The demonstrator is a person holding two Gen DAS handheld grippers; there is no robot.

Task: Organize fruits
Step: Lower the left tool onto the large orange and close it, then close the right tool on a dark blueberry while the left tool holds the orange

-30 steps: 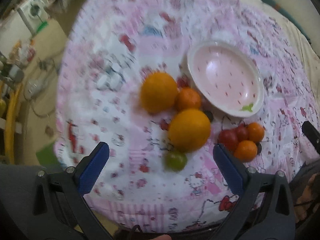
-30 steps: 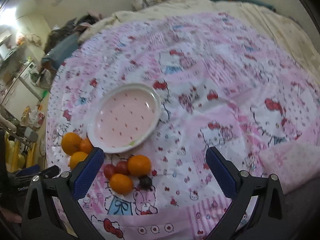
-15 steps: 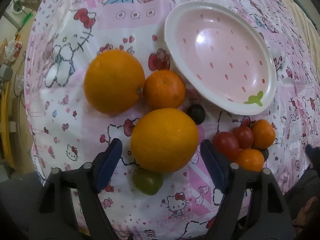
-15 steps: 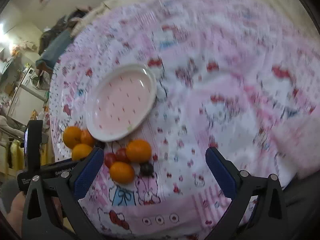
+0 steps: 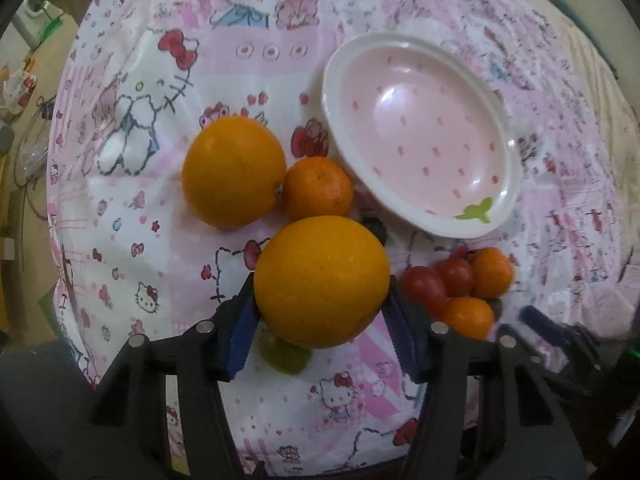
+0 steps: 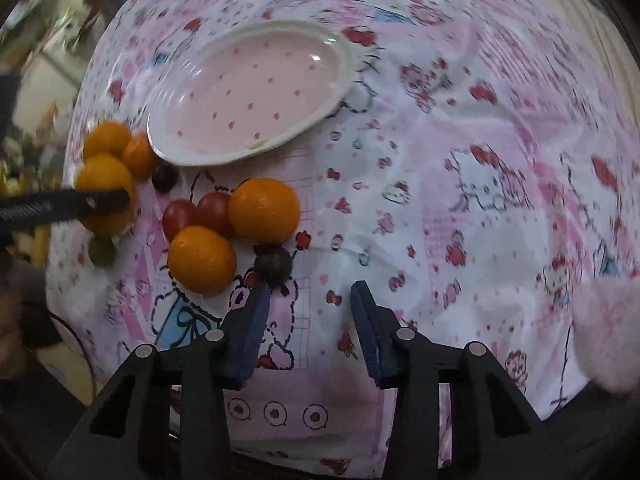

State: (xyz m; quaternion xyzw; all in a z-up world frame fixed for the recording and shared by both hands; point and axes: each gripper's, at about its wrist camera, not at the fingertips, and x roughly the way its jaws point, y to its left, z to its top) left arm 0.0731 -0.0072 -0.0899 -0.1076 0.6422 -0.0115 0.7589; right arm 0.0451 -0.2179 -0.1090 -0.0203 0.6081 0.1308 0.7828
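Note:
My left gripper [image 5: 320, 286] points down over a large orange [image 5: 322, 264], and its closing jaws press blue pads on both of the orange's sides. A second large orange [image 5: 234, 172] and a mandarin [image 5: 318, 188] lie just beyond it, beside the pink strawberry-print plate [image 5: 329, 112]. My right gripper [image 6: 310, 286] hangs low over the cloth. Its jaws are closing with only cloth between them, and a dark grape [image 6: 273, 266] sits at the left fingertip. Two small oranges [image 6: 264, 208] and two cherry tomatoes [image 6: 180, 216] cluster just past the grape.
A green fruit [image 5: 286, 354] lies under the held orange, and another dark grape [image 6: 165, 178] rests near the plate rim [image 6: 240, 156]. A pink cartoon-print cloth [image 6: 480, 140] covers the round table. The table edge drops off at left, with floor clutter beyond.
My left gripper came down over the large orange and narrowed until its pads met the fruit. My right gripper dropped toward the small fruit cluster and its jaws narrowed a lot.

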